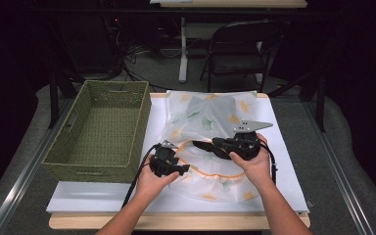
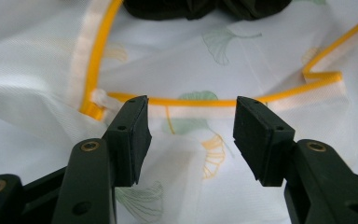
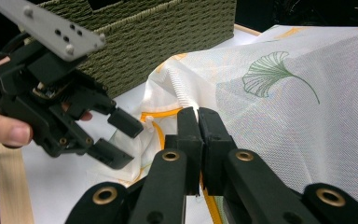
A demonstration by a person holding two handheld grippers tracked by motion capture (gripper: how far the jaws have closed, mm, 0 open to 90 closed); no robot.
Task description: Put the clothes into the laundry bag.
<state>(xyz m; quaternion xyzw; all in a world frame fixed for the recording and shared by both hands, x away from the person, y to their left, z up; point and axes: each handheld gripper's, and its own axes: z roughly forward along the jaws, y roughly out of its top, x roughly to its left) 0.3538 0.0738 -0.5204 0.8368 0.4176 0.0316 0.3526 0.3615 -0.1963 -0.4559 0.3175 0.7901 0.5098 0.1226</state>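
Claw, left: we find the left gripper [image 1: 184, 169] at the near left edge of the mesh bag [image 1: 210, 117], its jaws standing apart with nothing pressed between the pads [image 2: 133, 135]; the orange rim [image 2: 191, 101] runs across just beyond the tips
Claw, right: we record the right gripper [image 3: 198, 116] with its jaws together, clamped on a pinch of the bag's white fabric close by the rim; in the high view it lies level over the bag, pointing left toward the other claw
Bag: white translucent mesh printed with green and orange ginkgo leaves, lying crumpled on the white sheet [image 1: 284, 186] in the middle of the table, its far part reaching to the table's far edge
Rim: orange cord set in a white tape, curving round the mouth of the bag; we note a kink in it at the right of the left gripper view
Basket: woven green basket [image 1: 127, 93], rectangular, standing on the left part of the table, just beside the bag and apart from it
Hands: left hand [image 1: 152, 183] and right hand [image 1: 254, 164] each hold a claw from the near side
Plate: grey three-cornered plate [image 1: 252, 126] on top of the right claw
Background: dark folding chair [image 1: 240, 54] beyond the table
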